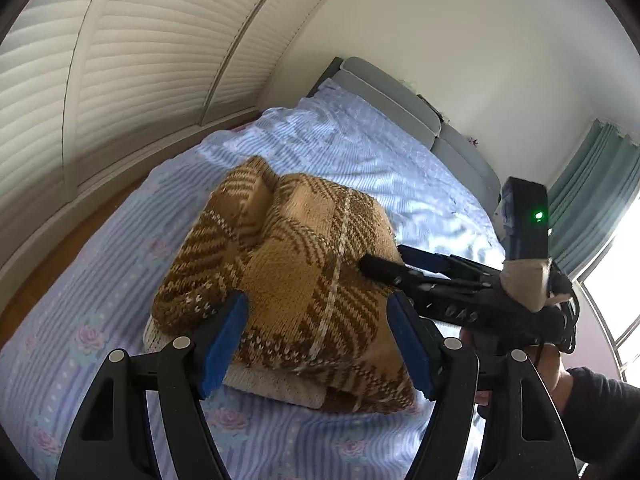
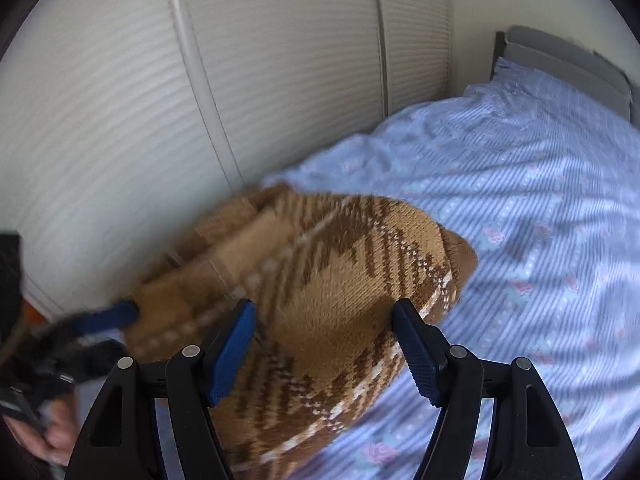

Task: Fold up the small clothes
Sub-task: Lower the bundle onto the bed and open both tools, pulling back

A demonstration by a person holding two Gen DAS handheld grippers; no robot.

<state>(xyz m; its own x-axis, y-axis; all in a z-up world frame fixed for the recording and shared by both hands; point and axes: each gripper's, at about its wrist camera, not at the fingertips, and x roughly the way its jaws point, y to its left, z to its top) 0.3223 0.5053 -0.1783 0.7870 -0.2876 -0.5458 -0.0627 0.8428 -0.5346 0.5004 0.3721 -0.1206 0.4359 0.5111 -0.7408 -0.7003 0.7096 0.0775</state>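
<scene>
Both grippers — left gripper (image 1: pixel 320 332) and right gripper (image 2: pixel 324 344) — are standing wide, holding nothing, above the folded brown plaid knit sweater (image 1: pixel 296 276) on the bedsheet (image 1: pixel 360 152); fold looks finished — next, probably tidying.

Little can be read. In the left wrist view, faint pale letters sit on the black body of the right claw (image 1: pixel 380 266), at about four o'clock, too small and worn to make out. The right wrist view holds no writing.
</scene>
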